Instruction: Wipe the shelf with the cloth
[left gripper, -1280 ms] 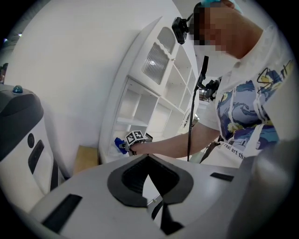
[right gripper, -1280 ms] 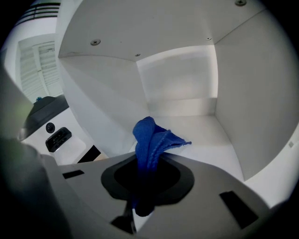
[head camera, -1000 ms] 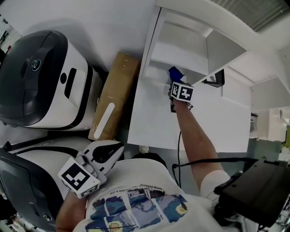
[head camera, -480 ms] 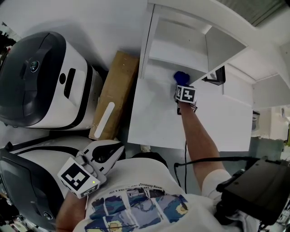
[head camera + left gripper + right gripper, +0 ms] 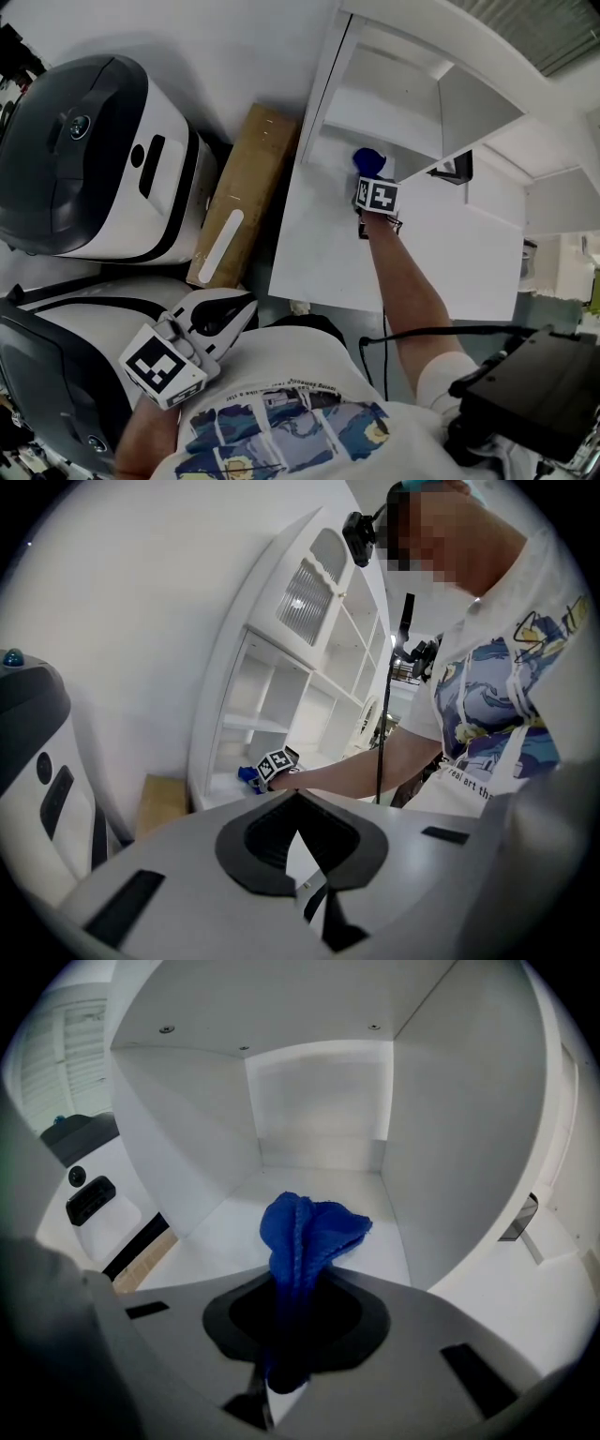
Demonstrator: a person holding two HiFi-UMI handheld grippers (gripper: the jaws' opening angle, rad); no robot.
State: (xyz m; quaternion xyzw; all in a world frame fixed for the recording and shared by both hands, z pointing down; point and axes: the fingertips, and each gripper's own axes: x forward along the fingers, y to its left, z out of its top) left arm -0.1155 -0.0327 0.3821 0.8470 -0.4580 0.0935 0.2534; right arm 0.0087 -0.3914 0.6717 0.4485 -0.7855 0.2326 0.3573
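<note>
A bunched blue cloth (image 5: pixel 305 1237) sticks out of my right gripper (image 5: pixel 286 1335), which is shut on it. In the head view the cloth (image 5: pixel 367 161) touches the bottom board of a white shelf unit (image 5: pixel 323 230), just inside an open compartment. The right gripper (image 5: pixel 370 183) reaches in from the front with the person's arm behind it. The compartment's floor (image 5: pixel 309 1204) and back wall fill the right gripper view. My left gripper (image 5: pixel 220 323) is held low near the person's chest, far from the shelf, jaws shut on nothing. It looks across at the cloth (image 5: pixel 247 775).
A flat cardboard box (image 5: pixel 239 206) leans between the shelf unit and two white-and-black machines (image 5: pixel 89 155). A black cable (image 5: pixel 441 330) runs from the right arm to a black case (image 5: pixel 534 394) at lower right.
The right gripper with the cloth moved slightly right along the shelf board, then back left. The view shifted a little. The left gripper has stayed put.
</note>
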